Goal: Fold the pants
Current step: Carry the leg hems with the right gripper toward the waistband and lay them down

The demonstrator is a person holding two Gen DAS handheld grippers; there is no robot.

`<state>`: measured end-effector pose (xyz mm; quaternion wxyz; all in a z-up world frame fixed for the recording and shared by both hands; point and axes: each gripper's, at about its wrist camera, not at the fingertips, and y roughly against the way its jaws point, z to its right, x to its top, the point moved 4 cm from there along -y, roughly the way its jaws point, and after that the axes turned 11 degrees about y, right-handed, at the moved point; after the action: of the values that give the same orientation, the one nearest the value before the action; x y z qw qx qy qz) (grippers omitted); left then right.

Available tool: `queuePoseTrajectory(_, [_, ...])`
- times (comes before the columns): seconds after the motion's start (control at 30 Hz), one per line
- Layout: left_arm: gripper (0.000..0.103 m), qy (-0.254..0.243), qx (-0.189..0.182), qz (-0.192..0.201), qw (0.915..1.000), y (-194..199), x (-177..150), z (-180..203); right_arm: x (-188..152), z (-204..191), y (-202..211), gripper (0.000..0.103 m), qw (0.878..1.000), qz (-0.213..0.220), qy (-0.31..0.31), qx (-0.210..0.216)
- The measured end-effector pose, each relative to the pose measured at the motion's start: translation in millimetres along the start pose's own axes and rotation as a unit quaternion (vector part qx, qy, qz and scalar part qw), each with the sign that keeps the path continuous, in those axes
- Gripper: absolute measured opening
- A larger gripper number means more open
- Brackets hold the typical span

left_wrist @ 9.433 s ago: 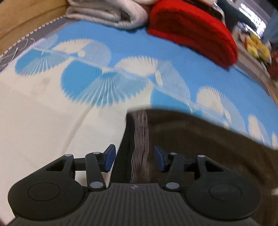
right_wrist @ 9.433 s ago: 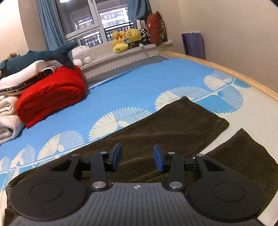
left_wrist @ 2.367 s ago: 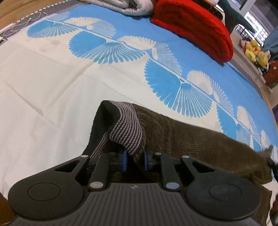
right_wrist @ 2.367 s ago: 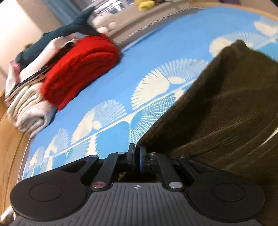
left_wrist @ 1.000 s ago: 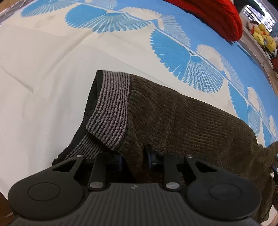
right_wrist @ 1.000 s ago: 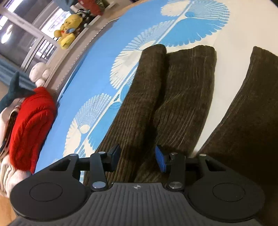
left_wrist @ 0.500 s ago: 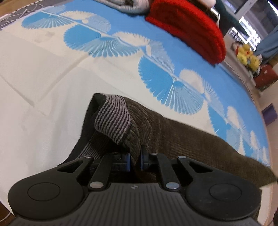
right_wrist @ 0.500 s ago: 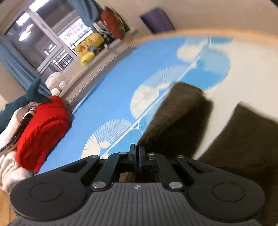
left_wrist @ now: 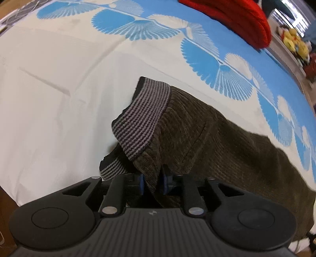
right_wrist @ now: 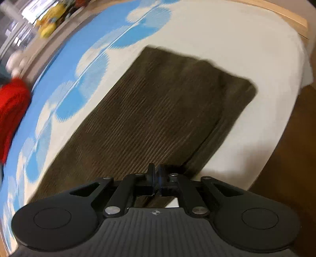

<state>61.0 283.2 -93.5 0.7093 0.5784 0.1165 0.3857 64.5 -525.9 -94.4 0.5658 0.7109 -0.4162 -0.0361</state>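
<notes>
Pants [left_wrist: 207, 138] brown corduroy, on bed [left_wrist: 49, 89], striped waistband [left_wrist: 142, 120] lifted | left hand-held gripper [left_wrist: 153, 181] clamped on fabric by waistband, jaws just widened slightly | right hand-held gripper [right_wrist: 155, 178] nearly closed, pinching trouser-leg edge, legs [right_wrist: 158, 110] stacked flat

A home bedroom: a bed [left_wrist: 49, 94] spread with a cream sheet printed in blue fan shapes fills both views, its wooden frame [right_wrist: 284, 13] at one o'clock in the right wrist view. Yellow plush toys [left_wrist: 294, 42] sit on a ledge at two o'clock, beside a folded red blanket [left_wrist: 237, 17].
</notes>
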Motion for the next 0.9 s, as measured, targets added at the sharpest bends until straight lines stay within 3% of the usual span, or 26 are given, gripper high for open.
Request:
queuePoseTrajectory(0.17, [0.029,0.02,0.004,0.004,0.9998,-2.2,2.6,-1.8,19.4,54.2,-3.5,0.006,0.989,0.041,-0.144,0.002])
queuePoseTrajectory(0.27, [0.03,0.031,0.011,0.002,0.9995,-6.7,6.5,-2.2,28.4,73.3,-2.5,0.006,0.981,0.069,-0.181,0.006])
queuePoseTrajectory(0.5, [0.037,0.084,0.021,-0.009,0.9962,-17.4,13.2,-11.5,40.2,85.8,-13.9,0.006,0.98,0.1,-0.171,0.008])
queuePoseTrajectory(0.8, [0.037,0.068,0.029,0.0,0.9972,-17.4,11.0,-5.4,51.6,85.2,-28.1,0.008,0.985,0.091,-0.148,0.018])
queuePoseTrajectory(0.9, [0.037,0.062,0.032,0.001,0.9976,-18.7,10.6,-2.6,50.7,78.9,-28.1,0.011,0.984,0.085,-0.147,0.044])
